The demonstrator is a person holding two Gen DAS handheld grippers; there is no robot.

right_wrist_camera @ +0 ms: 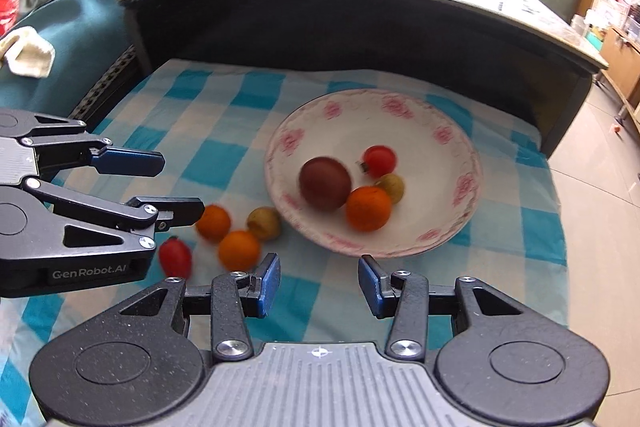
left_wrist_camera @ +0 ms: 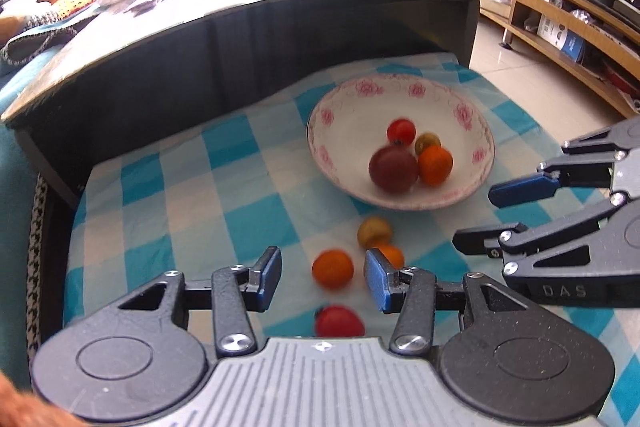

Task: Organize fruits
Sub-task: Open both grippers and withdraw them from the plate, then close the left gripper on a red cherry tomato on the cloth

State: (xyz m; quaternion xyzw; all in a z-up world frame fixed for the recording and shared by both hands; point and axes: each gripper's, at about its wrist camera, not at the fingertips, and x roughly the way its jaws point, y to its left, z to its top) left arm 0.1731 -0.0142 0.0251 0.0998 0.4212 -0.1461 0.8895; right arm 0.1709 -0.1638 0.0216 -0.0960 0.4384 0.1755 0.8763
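Left wrist view shows your left gripper (left_wrist_camera: 323,281) with its fingers spread wide and holding nothing, hanging low over the blue-and-white checked cloth (left_wrist_camera: 224,187). An orange fruit (left_wrist_camera: 333,268) lies on the cloth between the fingertips, a red one (left_wrist_camera: 339,321) nearer to you, and a yellow-green fruit (left_wrist_camera: 374,231) and a second orange one (left_wrist_camera: 390,254) just beyond the right finger. Farther off sits the white bowl with pink flowers (left_wrist_camera: 360,95), holding a dark red fruit (left_wrist_camera: 393,169), an orange one, a small red one and a small greenish one, all bunched together. Your right gripper (right_wrist_camera: 318,283), seen from its own camera, is also wide apart and empty, poised just short of the bowl's near rim (right_wrist_camera: 360,251). A dark table (right_wrist_camera: 360,7) stands behind the cloth.
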